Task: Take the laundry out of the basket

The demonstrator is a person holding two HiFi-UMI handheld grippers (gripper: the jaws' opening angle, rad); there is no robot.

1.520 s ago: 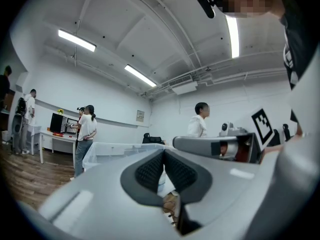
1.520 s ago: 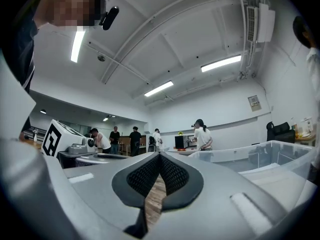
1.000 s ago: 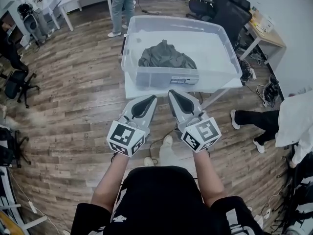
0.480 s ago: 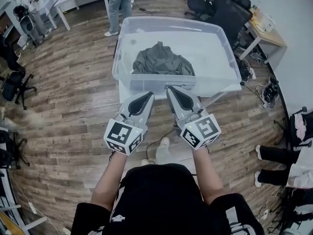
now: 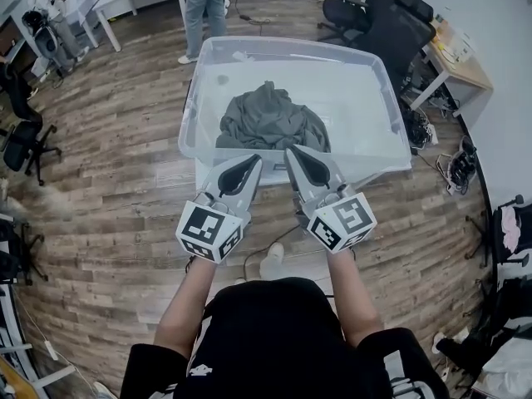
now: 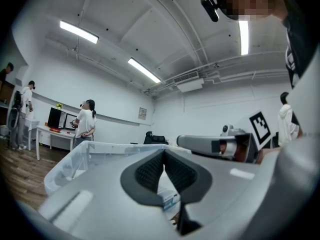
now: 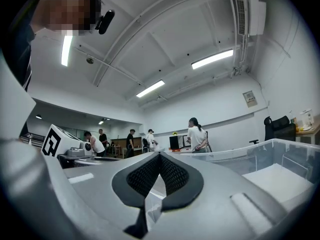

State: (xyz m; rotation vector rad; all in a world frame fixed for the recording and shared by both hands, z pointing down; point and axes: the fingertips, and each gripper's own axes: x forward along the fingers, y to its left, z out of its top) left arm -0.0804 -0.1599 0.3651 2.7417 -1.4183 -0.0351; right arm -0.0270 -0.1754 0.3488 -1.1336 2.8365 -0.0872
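A crumpled grey-green garment (image 5: 268, 119) lies in the clear plastic basket (image 5: 378, 81), towards its near side. My left gripper (image 5: 253, 160) and right gripper (image 5: 291, 150) are held side by side and level, their tips at the basket's near wall, just short of the garment. Both are shut with nothing between the pads. In the left gripper view the closed tips (image 6: 164, 151) point over the basket's rim (image 6: 75, 156), with the right gripper (image 6: 210, 144) alongside. In the right gripper view the tips (image 7: 160, 155) are closed too, and the basket's wall (image 7: 280, 159) shows at the right.
The basket rests on a small white table (image 5: 202, 173) on a wood floor. Black office chairs (image 5: 382, 15) and a desk (image 5: 461, 56) stand at the back right. A person (image 5: 204, 7) stands behind the basket, another chair (image 5: 25, 140) at the left.
Both grippers have moved forward together and now reach the basket's near wall. The basket and garment sit nearer in the head view. The person at the right edge has gone out of view.
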